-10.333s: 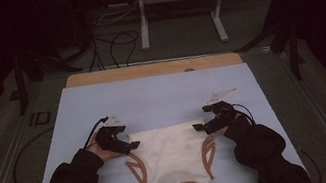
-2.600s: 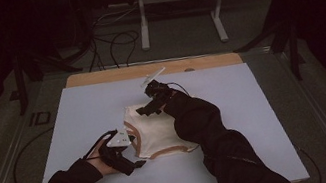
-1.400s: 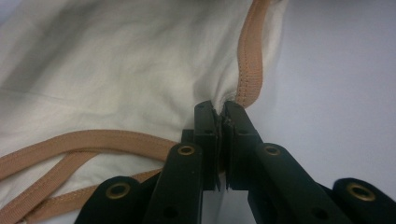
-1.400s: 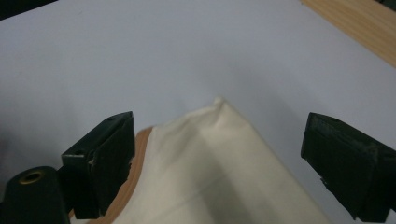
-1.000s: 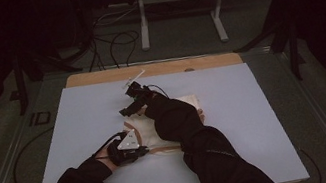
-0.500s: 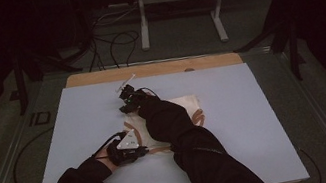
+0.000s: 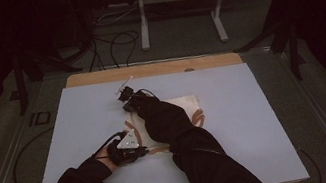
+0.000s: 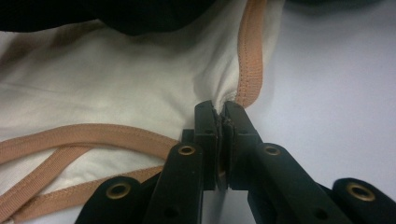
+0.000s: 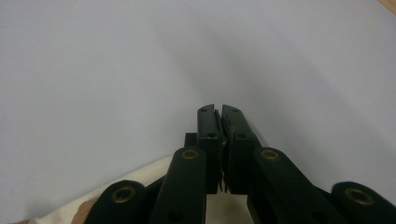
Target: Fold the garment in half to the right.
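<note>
Left tool (image 8: 220, 114) is clamped on the underwear's (image 8: 116, 93) tan-trimmed edge; right tool (image 9: 219, 112) just snapped closed on nothing, past the underwear's far side.

Cream cloth garment (image 8: 116, 88) w/ ribbed tan trim, matt smooth pale tabletop (image 7: 257, 120), wood edge.

Black sleeves (image 7: 198, 161), black claws (image 8: 221, 122), brass rivets, trailing cables.

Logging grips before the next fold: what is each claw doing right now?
Left claw: shut on the hem of the cream garment.
Right claw: just closed, nothing between its jaws, over the table.
</note>
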`<action>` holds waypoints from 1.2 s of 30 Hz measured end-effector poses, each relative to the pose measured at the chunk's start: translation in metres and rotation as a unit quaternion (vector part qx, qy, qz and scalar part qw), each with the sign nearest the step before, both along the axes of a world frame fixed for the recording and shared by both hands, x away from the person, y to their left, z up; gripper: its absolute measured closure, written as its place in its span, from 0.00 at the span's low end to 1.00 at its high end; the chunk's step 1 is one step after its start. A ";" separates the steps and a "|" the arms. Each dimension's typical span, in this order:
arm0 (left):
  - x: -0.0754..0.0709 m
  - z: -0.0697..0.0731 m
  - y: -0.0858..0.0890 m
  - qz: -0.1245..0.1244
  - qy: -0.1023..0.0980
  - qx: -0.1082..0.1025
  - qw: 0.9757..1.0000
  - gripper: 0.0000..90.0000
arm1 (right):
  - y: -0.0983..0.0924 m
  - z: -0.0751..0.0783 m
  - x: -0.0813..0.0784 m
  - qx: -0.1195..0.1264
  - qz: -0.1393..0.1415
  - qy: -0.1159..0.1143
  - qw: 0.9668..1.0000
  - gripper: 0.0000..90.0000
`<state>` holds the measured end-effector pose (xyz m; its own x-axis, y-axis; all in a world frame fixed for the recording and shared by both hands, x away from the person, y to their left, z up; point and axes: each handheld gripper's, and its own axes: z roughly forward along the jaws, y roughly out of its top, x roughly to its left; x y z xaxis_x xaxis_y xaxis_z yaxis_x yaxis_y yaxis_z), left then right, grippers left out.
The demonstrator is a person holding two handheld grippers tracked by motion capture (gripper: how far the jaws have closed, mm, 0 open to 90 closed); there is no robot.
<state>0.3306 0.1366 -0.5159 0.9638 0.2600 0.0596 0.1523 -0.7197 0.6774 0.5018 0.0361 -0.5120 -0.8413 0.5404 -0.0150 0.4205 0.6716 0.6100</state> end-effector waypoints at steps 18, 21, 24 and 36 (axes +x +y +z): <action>-0.004 0.013 -0.006 -0.014 -0.015 0.013 1.000 0.96 | -0.024 0.036 -0.006 0.026 0.003 -0.017 1.000 0.98; -0.004 0.016 -0.008 -0.017 -0.017 0.013 1.000 0.96 | -0.029 0.042 -0.007 0.028 0.003 -0.021 0.999 0.98; -0.004 0.019 -0.010 -0.021 -0.020 0.015 0.999 0.96 | -0.034 0.046 -0.008 0.028 0.003 -0.027 0.999 0.98; -0.003 0.034 -0.019 -0.038 -0.030 0.028 0.998 0.96 | -0.049 0.061 -0.012 0.038 -0.002 -0.035 0.999 0.98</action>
<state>0.3281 0.1175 -0.4817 0.9750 0.1805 0.1297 0.0563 -0.7652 0.6414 0.4894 -0.0132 -0.4507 -0.8371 0.5462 -0.0317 0.3784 0.6199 0.6874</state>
